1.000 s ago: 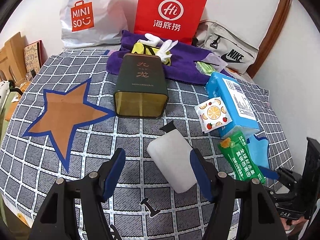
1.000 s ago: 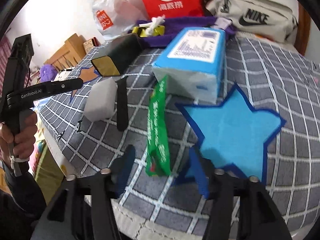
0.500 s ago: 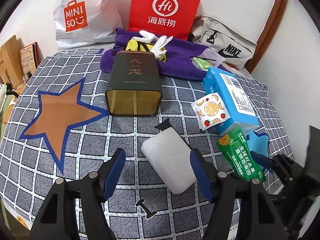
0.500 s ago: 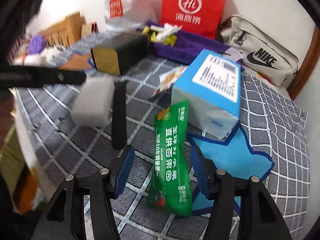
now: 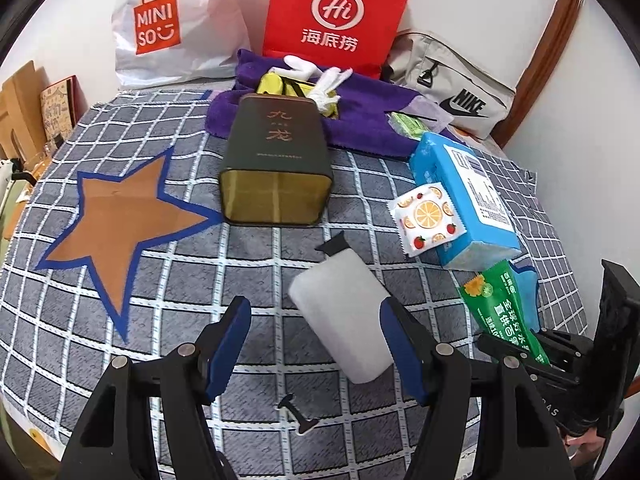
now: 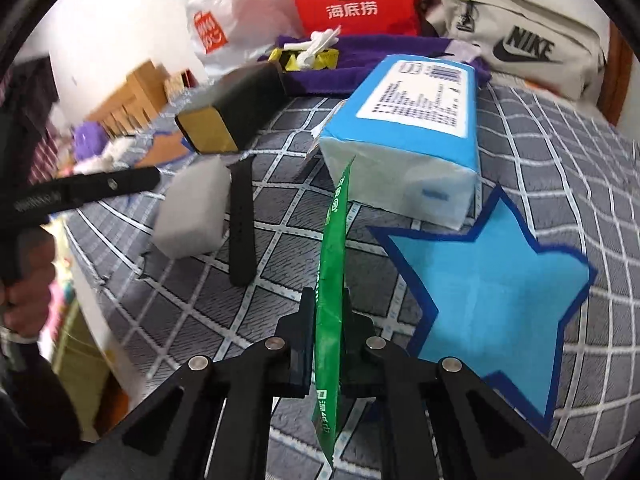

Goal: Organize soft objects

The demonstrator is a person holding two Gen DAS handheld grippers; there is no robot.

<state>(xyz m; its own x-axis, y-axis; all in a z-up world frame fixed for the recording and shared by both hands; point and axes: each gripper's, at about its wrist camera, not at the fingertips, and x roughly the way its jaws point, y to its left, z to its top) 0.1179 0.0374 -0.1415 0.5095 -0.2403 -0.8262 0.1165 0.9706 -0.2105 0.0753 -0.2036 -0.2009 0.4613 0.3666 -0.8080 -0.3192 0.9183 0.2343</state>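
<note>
A green wet-wipe packet [image 6: 332, 240] stands on edge between my right gripper's [image 6: 326, 328] jaws, which are closing, and the pads press on its lower part. In the left wrist view the same packet [image 5: 500, 312] leans beside the blue tissue pack [image 5: 468, 192]. My left gripper [image 5: 316, 344] hangs open over the checked cloth. A white foam block [image 5: 340, 312] lies between its fingers, close to the right finger and not squeezed. A small fruit-print sachet [image 5: 428, 216] rests against the tissue pack.
A dark tin [image 5: 276, 160] lies on its side behind the block. A black strap [image 6: 242, 220] lies beside the foam. Behind are a purple towel [image 5: 360, 120], shopping bags and a grey pouch [image 5: 452, 80]. A brown star [image 5: 116, 220] and a blue star [image 6: 492, 292] mark the cloth.
My right gripper's jaws have closed from wide apart onto the green packet, which now stands edge-on between them. My left gripper stays open over the foam block.
</note>
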